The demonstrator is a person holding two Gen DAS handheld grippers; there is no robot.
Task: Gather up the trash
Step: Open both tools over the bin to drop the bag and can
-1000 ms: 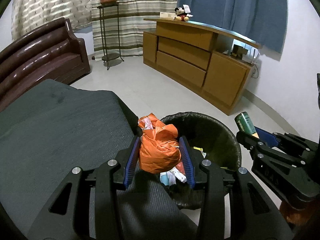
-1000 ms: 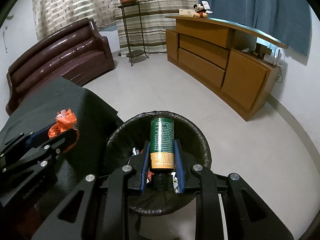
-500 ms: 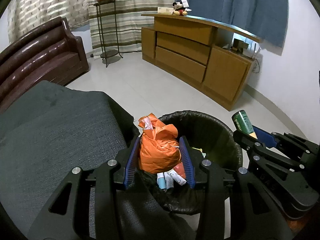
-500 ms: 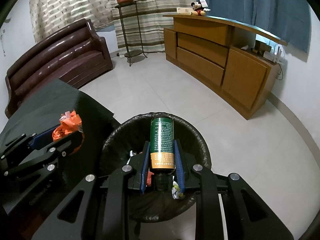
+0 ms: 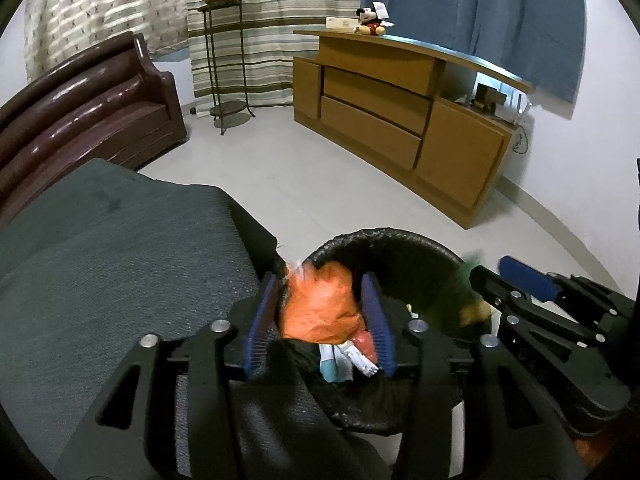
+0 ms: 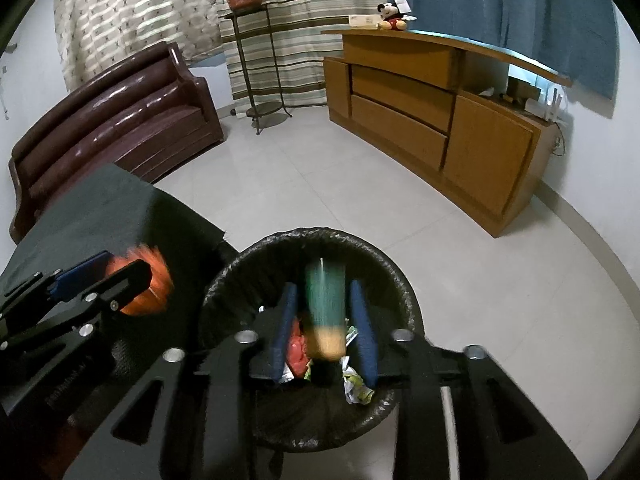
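Two grippers of mine sit low in both frames over the round black-lined trash bin (image 6: pixel 308 240). In the left wrist view my left gripper (image 5: pixel 319 322) has its blue pads spread, with a gap showing on each side of the crumpled orange plastic bag (image 5: pixel 320 308); the bag's top edge is smeared by blur, so I cannot tell whether it touches either pad. It hangs at the bin's near left rim, hiding part of the wrappers and small tubes (image 5: pixel 346 358) inside. In the right wrist view my right gripper (image 6: pixel 325 330) is also spread wide, and the green cylindrical can with a yellow band (image 6: pixel 325 312) between the pads is a vertical streak of blur, clear of both pads, its label unreadable and its lower end lost against the crumpled litter (image 6: pixel 354 384) below. At the far right of the left view that can is only a green-yellow smudge. The dark grey fabric surface (image 5: pixel 120 248) fills the lower left, its near edge cut off by my gripper bodies.
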